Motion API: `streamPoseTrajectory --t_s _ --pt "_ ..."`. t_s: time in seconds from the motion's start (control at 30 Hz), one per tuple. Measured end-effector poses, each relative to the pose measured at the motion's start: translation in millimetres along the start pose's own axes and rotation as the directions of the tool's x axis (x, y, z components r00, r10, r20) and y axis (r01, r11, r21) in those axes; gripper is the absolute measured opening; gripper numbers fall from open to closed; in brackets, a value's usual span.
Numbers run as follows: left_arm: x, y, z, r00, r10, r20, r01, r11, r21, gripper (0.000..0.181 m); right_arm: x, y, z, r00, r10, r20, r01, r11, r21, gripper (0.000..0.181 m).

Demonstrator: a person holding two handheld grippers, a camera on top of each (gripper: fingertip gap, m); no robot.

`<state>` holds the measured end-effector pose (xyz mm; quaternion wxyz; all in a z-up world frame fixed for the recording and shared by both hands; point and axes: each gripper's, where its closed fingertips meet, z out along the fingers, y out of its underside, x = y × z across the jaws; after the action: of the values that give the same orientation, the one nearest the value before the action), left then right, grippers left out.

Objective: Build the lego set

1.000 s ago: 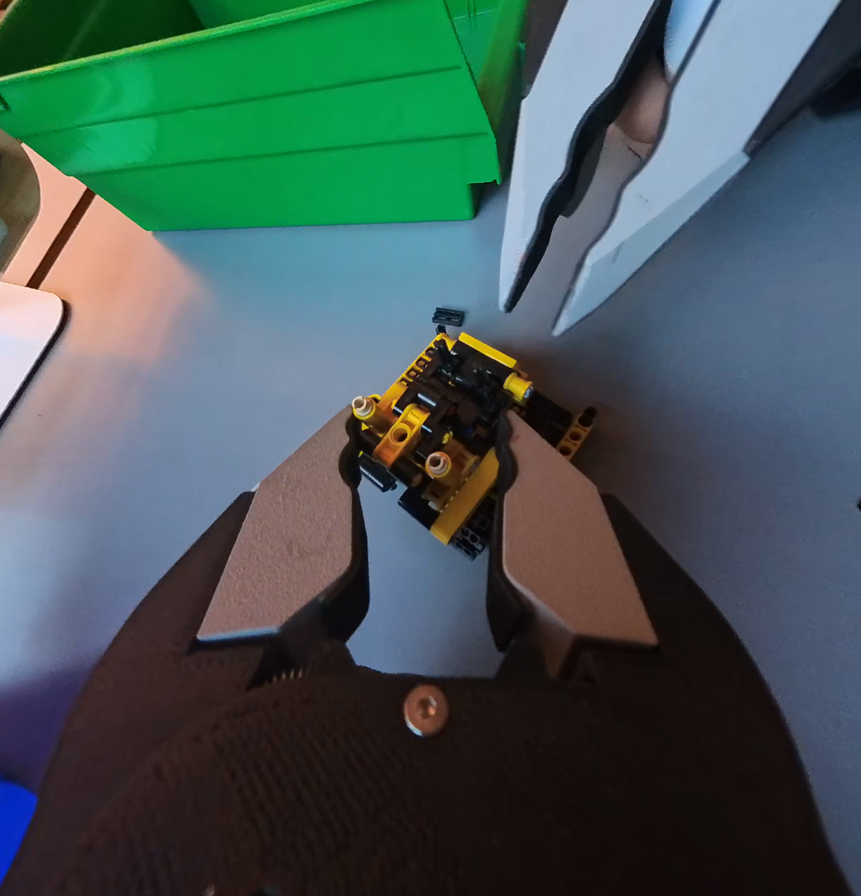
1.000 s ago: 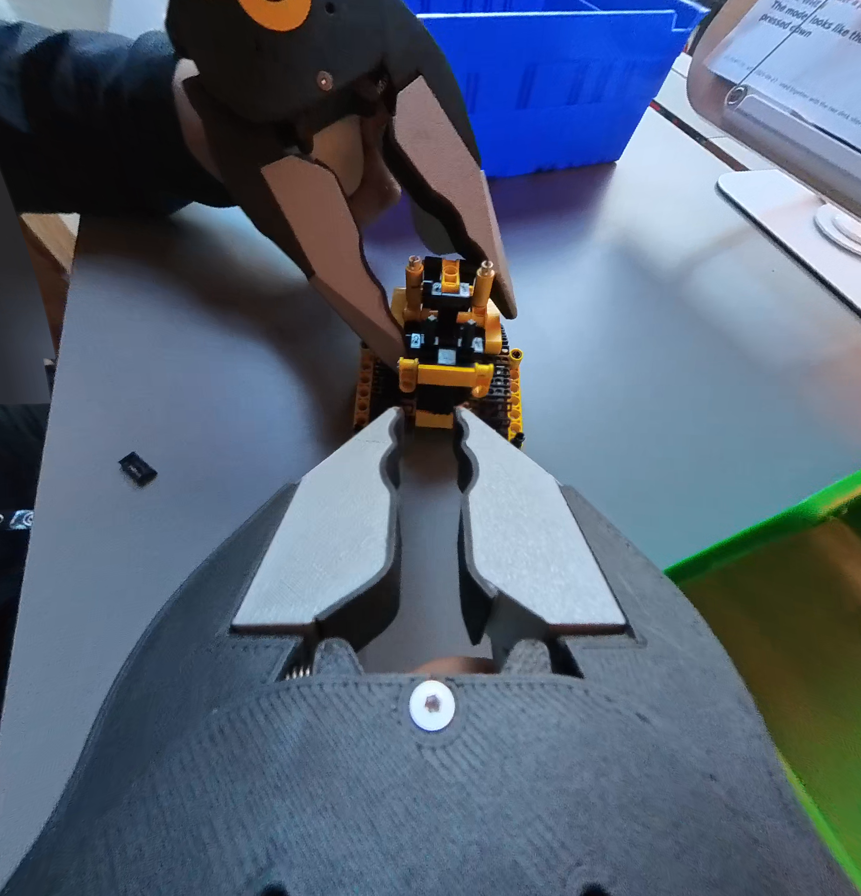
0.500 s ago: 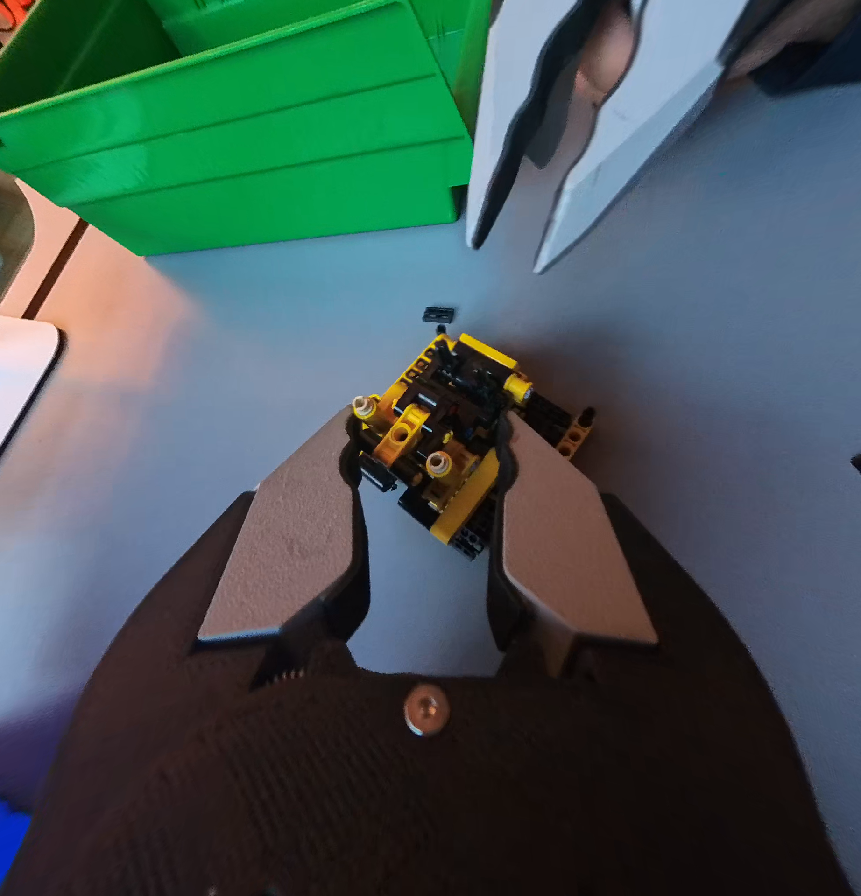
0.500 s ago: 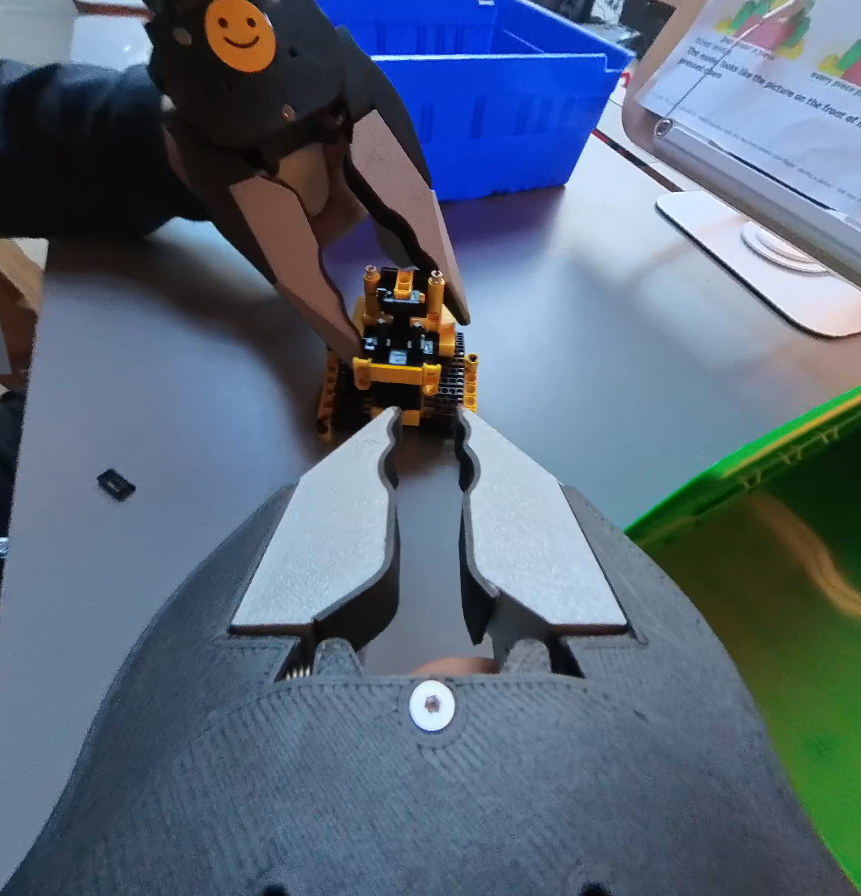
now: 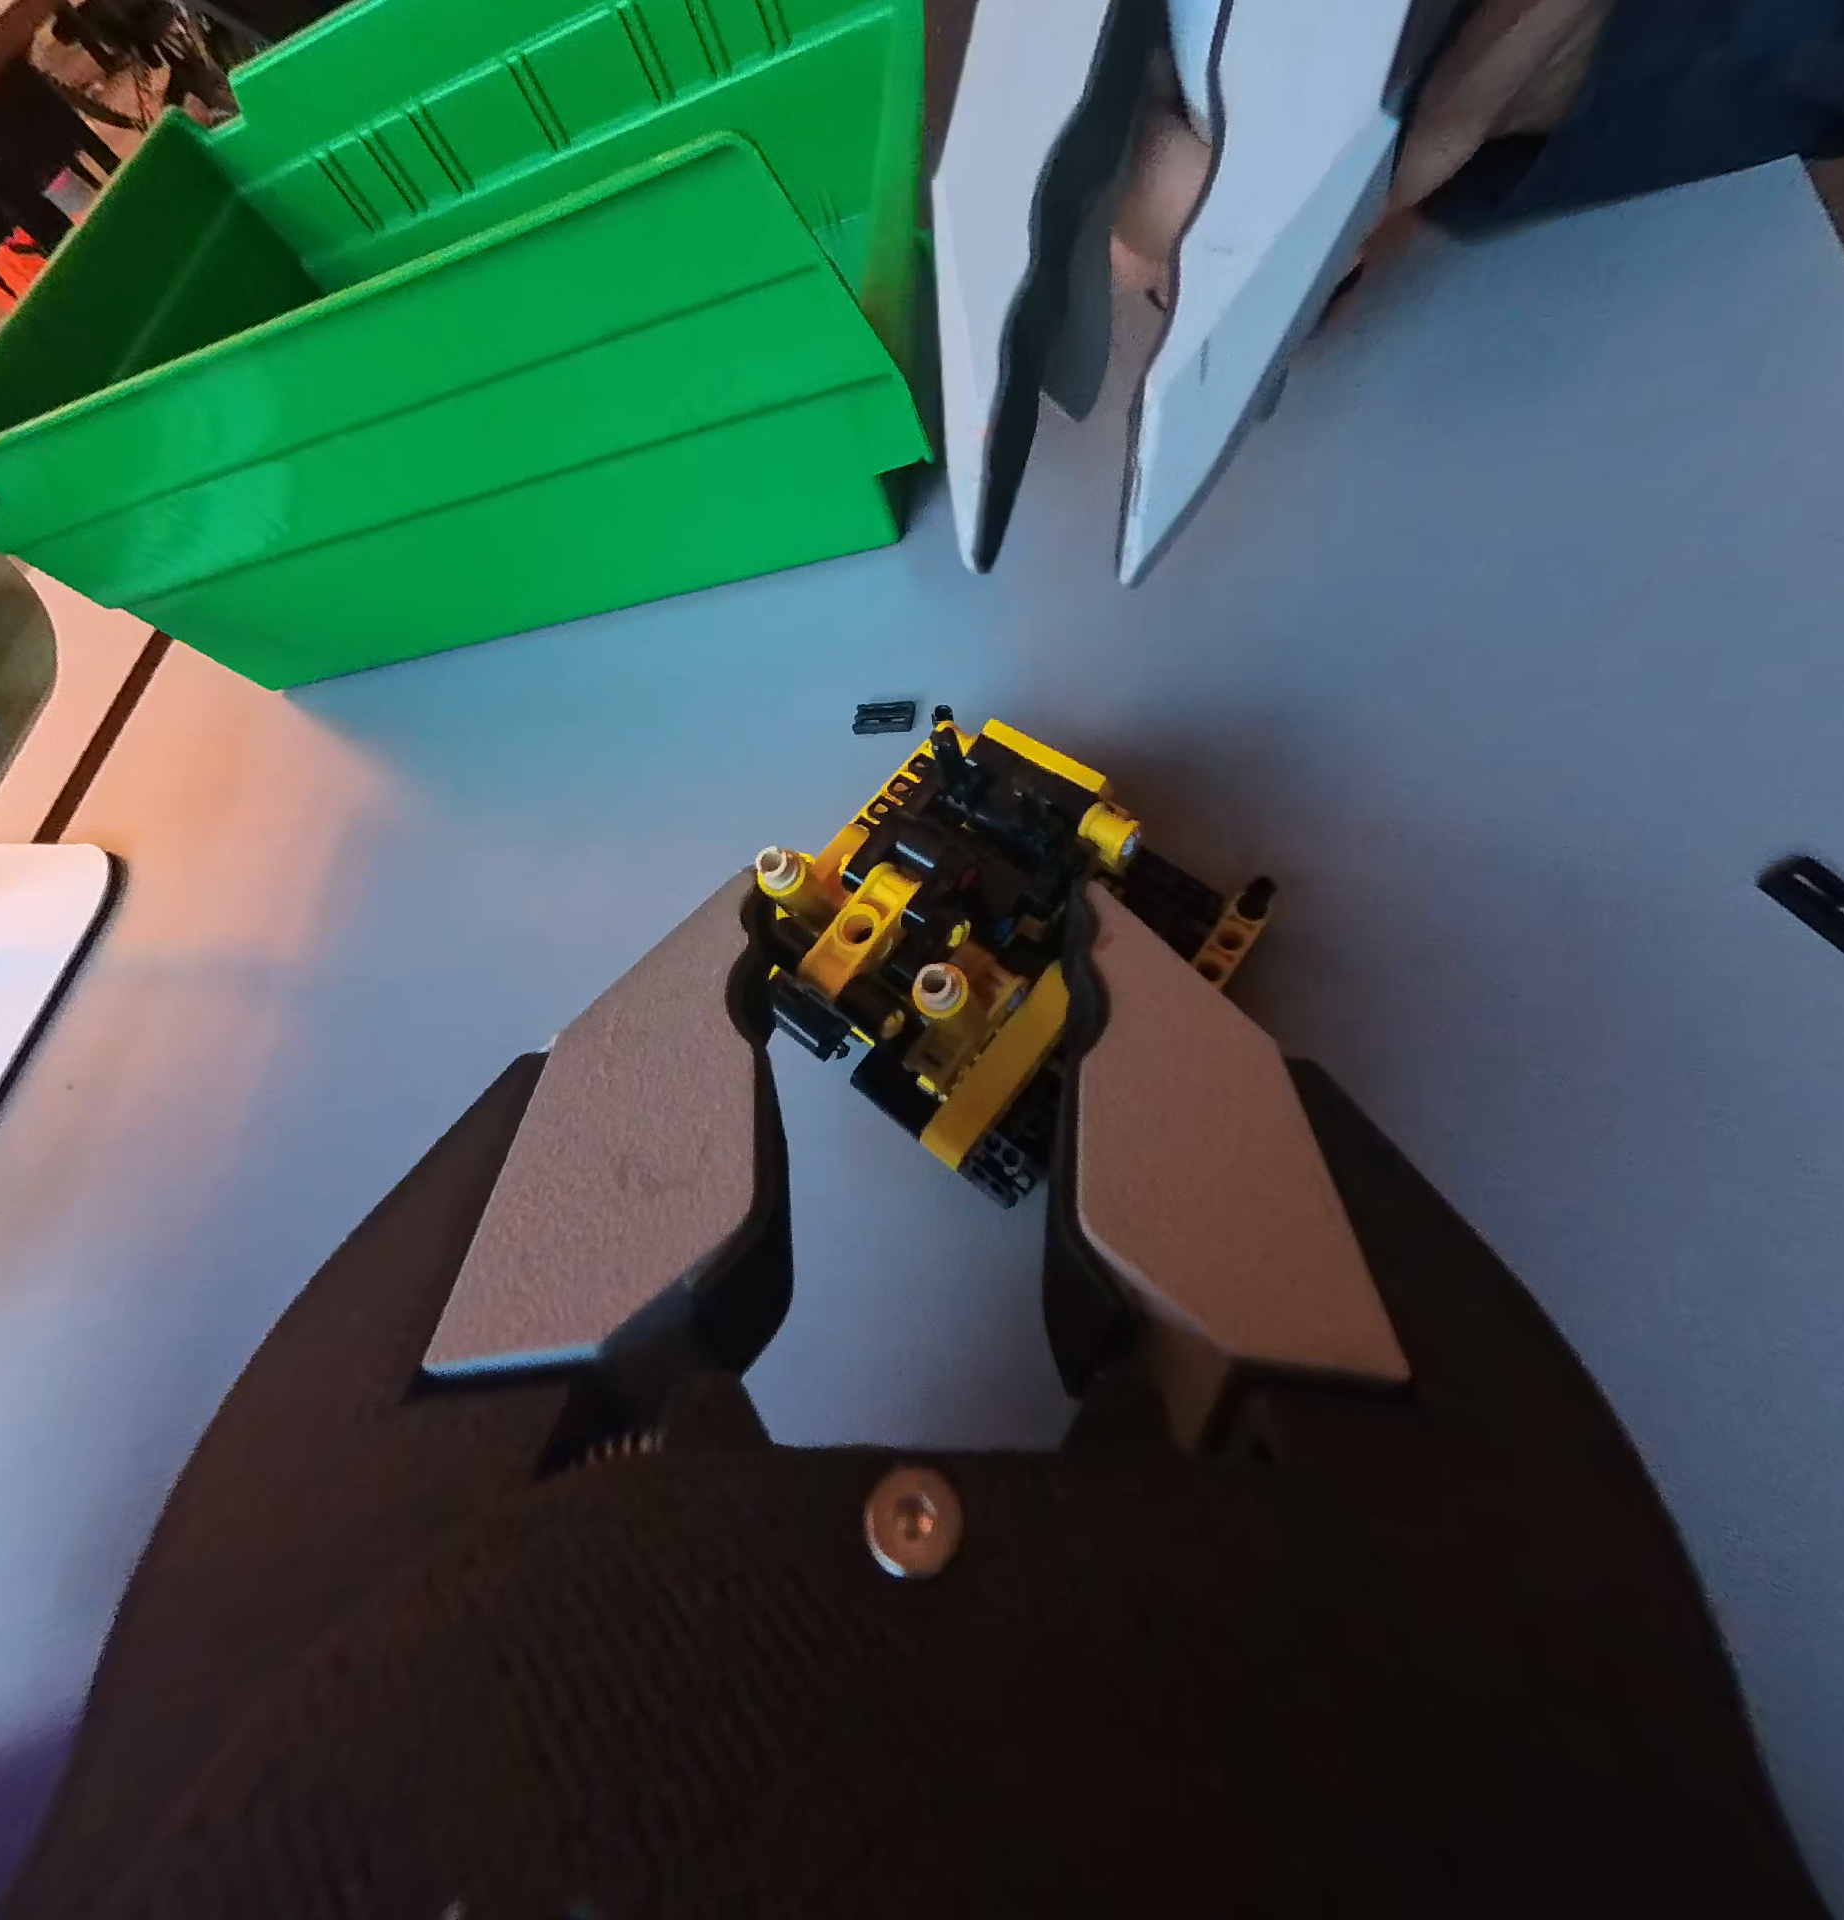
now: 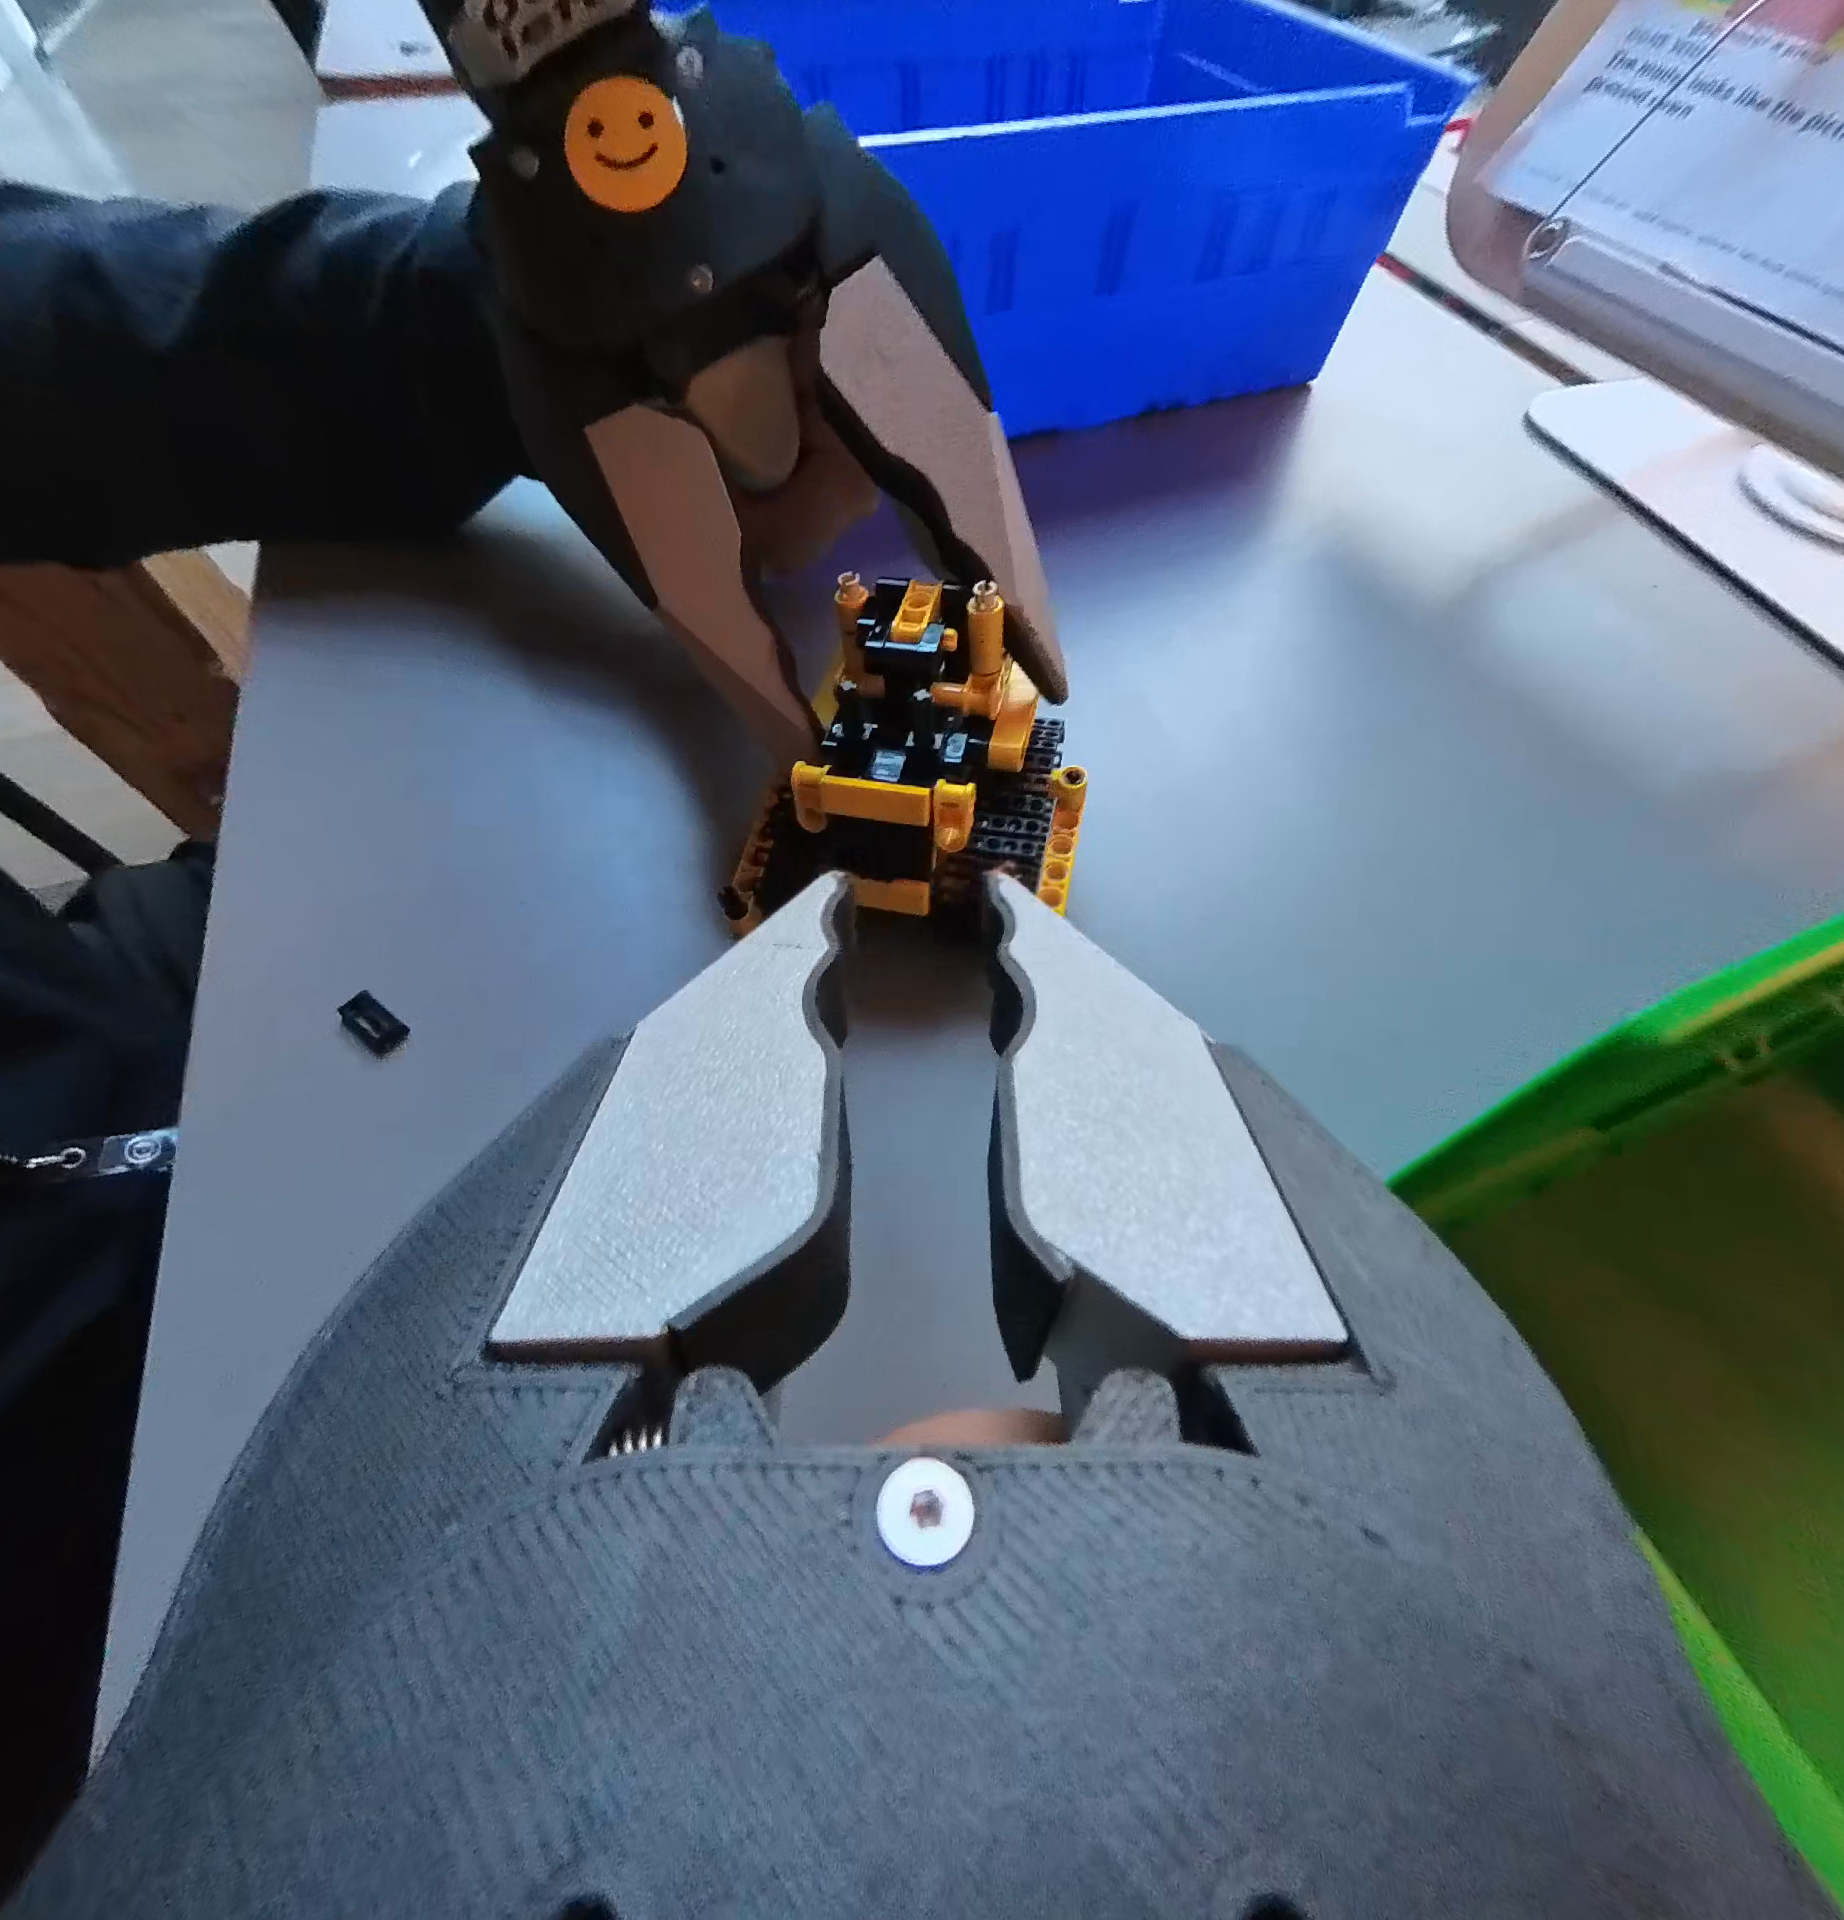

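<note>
Tabletop [image 5: 1520, 727], smooth and grey, carries the work. In the left wrist view, nearest the camera, the left gripper [image 5: 913, 914] pinches the lego model [image 5: 959, 935], a yellow and black tracked vehicle standing on the surface, one fingertip pressed to each flank of its upper body. Just beyond the model lies a small black piece [image 5: 884, 717], touching nothing; a second black piece [image 5: 1822, 902] lies well apart to the right. Farther off, the right gripper [image 5: 1053, 566] points down toward the table, jaws slightly parted and holding nothing, clear of the model. To the far left stands a green bin [image 5: 461, 457], with a white stand base [image 5: 24, 935] at the left edge.

In the right wrist view, the right gripper [image 6: 916, 894] shows a narrow gap between its tips, just short of the model [image 6: 913, 769]. Past the model, the left gripper [image 6: 923, 707] grips it from both sides; an orange smiley disc [image 6: 625, 143] sits on its housing, and a dark sleeve [image 6: 222, 364] runs off left. Beyond, a blue bin [image 6: 1126, 239] stands at the far edge of the table; a monitor on a stand [image 6: 1707, 260] occupies the far right, and a wooden frame [image 6: 118, 675] shows below the table's left edge.
</note>
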<state>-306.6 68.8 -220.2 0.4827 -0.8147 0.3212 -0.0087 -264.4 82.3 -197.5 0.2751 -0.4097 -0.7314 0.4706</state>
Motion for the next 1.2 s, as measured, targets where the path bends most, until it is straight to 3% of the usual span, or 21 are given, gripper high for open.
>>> streamPoseTrajectory --t_s 0.27,0.43,0.57,0.7,0.8,0.93,1.07,1.2 --pt "1 -2 1 1.000 0.019 0.003 -0.019 1.000 0.015 0.053 -5 9 13 1.000 0.006 0.007 -0.006 0.999 -0.053 0.025" --pt "-9 2 6 0.992 -0.101 0.069 0.106 0.992 -0.064 0.053 4 9 20 0.996 -0.022 -0.088 0.016 0.997 -0.071 0.030" --pt "-5 -3 9 0.988 -0.126 0.084 0.131 0.989 -0.062 0.053 9 4 24 0.987 -0.053 -0.155 0.044 0.997 -0.063 0.045" --pt "-2 -2 6 0.992 -0.103 0.074 0.108 0.991 -0.073 0.056 -1 10 30 0.993 -0.071 -0.093 0.061 0.993 -0.106 0.035" --pt "-1 2 -1 0.993 -0.113 0.047 0.117 0.988 -0.099 0.076 -12 12 27 0.996 -0.088 -0.024 0.085 0.990 -0.109 0.022" --pt "1 10 -13 0.991 -0.130 0.036 0.134 0.983 -0.127 0.079 0 6 18 0.998 -0.030 -0.059 0.027 0.998 -0.058 0.026" --pt "9 11 -18 0.989 -0.143 -0.034 0.138 0.983 -0.123 0.051 0 -1 21 0.999 0.010 -0.037 -0.012 0.999 -0.031 0.026" --pt "-2 17 -21 0.983 -0.185 0.010 0.184 0.973 -0.140 0.046 -32 6 34 0.993 0.015 0.114 -0.005 0.996 -0.092 0.025"
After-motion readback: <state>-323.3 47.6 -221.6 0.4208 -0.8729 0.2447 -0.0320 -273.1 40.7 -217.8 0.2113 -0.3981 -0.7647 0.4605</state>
